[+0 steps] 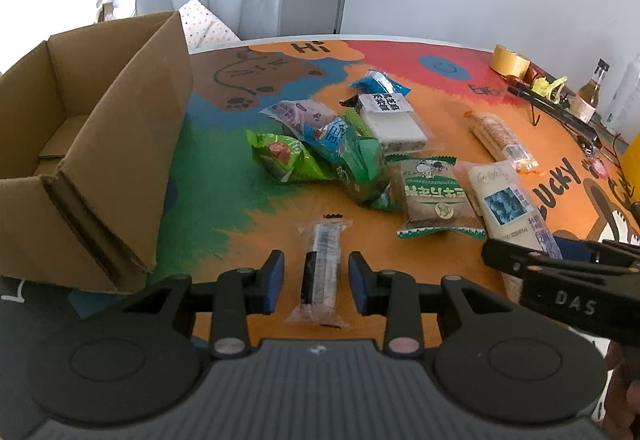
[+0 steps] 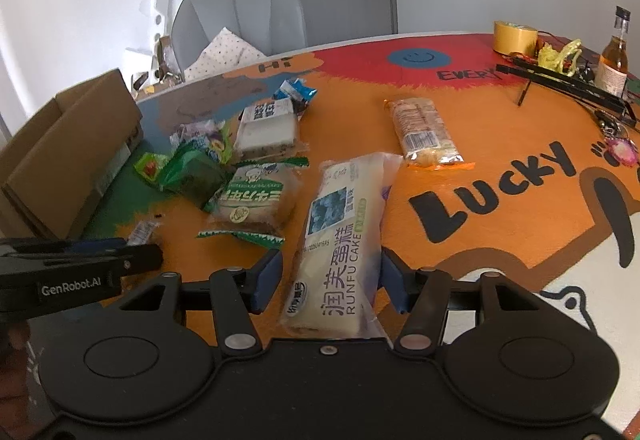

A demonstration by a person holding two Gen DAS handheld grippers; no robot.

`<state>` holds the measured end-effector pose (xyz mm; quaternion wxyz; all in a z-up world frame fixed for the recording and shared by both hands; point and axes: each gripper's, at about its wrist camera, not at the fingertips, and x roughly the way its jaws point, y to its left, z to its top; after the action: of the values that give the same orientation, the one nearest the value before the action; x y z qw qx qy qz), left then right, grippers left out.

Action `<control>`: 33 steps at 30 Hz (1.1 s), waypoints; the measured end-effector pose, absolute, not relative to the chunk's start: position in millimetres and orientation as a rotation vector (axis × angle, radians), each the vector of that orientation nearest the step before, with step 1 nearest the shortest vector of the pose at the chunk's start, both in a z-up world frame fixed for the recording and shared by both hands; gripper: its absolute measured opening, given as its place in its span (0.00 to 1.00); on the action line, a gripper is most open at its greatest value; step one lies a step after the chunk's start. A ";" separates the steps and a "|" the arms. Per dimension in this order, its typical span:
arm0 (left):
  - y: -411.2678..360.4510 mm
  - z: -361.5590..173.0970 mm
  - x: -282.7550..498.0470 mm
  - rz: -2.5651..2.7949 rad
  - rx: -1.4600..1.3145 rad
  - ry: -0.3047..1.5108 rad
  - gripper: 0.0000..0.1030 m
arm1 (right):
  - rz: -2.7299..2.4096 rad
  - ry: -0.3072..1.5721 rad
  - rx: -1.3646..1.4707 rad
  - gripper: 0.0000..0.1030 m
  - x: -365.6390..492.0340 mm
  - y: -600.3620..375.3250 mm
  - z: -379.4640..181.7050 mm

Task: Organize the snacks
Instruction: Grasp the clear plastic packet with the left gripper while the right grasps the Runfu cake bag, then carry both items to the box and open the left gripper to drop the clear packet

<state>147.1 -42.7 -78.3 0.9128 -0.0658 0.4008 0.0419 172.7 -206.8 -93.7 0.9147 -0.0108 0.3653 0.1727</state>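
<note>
Straddling a slim clear-wrapped snack bar [image 1: 320,268] near the counter's [image 1: 440,108] front edge, my left claw [image 1: 316,282] stands slightly parted, its blue pads [image 1: 275,280] on either side of the wrapper with a visible gap on each side, so nothing is gripped. My right claw [image 2: 330,276] is spread wider around the long cream cake packet [image 2: 340,240], which lies flat on the counter; whether its pads touch the wrapper I cannot tell, since the film hides the inner faces.

That packet reads "RUNFU CAKE" beside large Chinese characters and carries a blue picture panel. From the right wrist view the side of my left claw shows "GenRobot.AI"; from the left wrist view the right claw's side shows "DAS". The painted counter reads "LUCKY", "Hi" and part of a word starting "EVERY". A green-trimmed bun packet [image 2: 248,200] has Chinese lettering and a cartoon figure.

The open cardboard box [image 1: 92,160] sits at the counter's left edge, its near corner cut off by the frame. The heap of green and blue packets [image 1: 320,156] at the middle overlaps too much to separate. At the far right edge a roll of tape [image 2: 514,36] and a bottle [image 2: 614,56] stand, the bottle's label too small to read.
</note>
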 end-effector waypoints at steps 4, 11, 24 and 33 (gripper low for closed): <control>-39.0 -76.5 142.8 0.084 -0.141 0.822 0.17 | 0.345 0.750 -0.079 0.33 169.8 -203.9 -91.9; -33.0 -60.7 130.0 0.090 -0.149 0.767 0.17 | 0.345 0.721 -0.016 0.26 159.0 -213.0 -78.9; -23.6 -33.3 104.9 0.071 -0.173 0.706 0.17 | 0.384 0.630 0.008 0.24 135.3 -207.4 -47.1; -11.1 -11.1 92.3 0.067 -0.178 0.651 0.17 | 0.416 0.586 -0.002 0.24 124.9 -188.5 -28.5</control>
<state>92.3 -11.1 -11.1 0.9431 -0.0875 0.3192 0.0330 124.9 -188.5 -28.5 0.9361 -0.0007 0.2868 0.2037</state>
